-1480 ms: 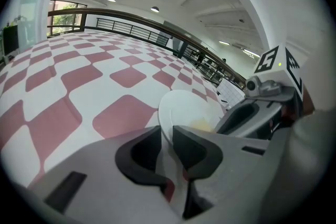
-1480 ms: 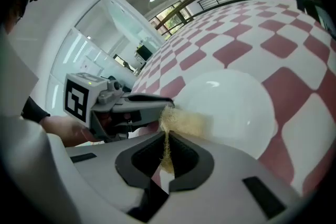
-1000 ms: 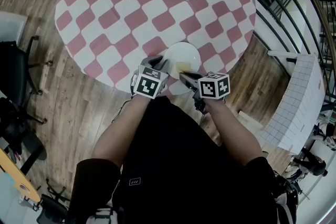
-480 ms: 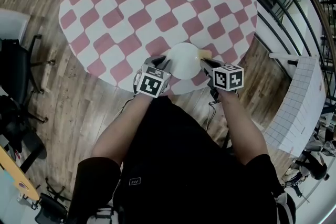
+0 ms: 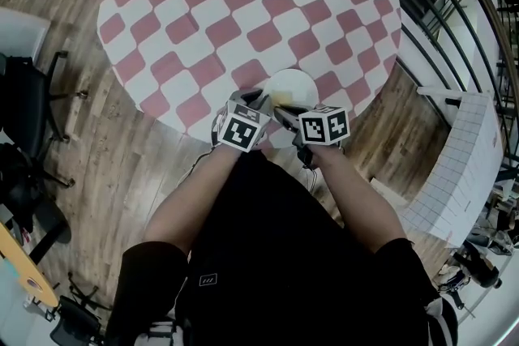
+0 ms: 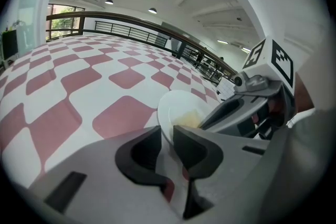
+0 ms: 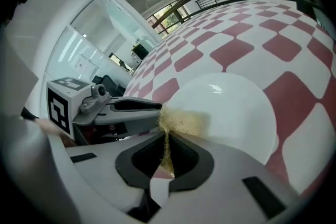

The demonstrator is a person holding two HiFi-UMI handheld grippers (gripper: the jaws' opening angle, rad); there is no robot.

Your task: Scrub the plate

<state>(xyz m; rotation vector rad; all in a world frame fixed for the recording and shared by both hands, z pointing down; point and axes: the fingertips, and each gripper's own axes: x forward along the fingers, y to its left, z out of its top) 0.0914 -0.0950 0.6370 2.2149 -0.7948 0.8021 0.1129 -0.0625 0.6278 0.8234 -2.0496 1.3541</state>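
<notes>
Item, my left gripper (image 6: 168, 140): its jaws are clenched on the near rim of the white plate (image 6: 177, 105), as I judge to stop it sliding or turning under the rubbing. Item, the plate: it is at the near edge of the round table (image 5: 243, 4) with its red-and-white checked cloth, close to my body where both tools reach it. I cannot tell whether it lies flat or is tipped up. Item, a yellow scrub pad (image 7: 184, 120): its fluffy bulk is pressed on the plate's near inner face, right beside the left gripper's tips. Item, my right gripper (image 7: 165, 155): its jaws are closed on the pad's thin edge, so the loose part sticks out forward to do the scrubbing.
</notes>
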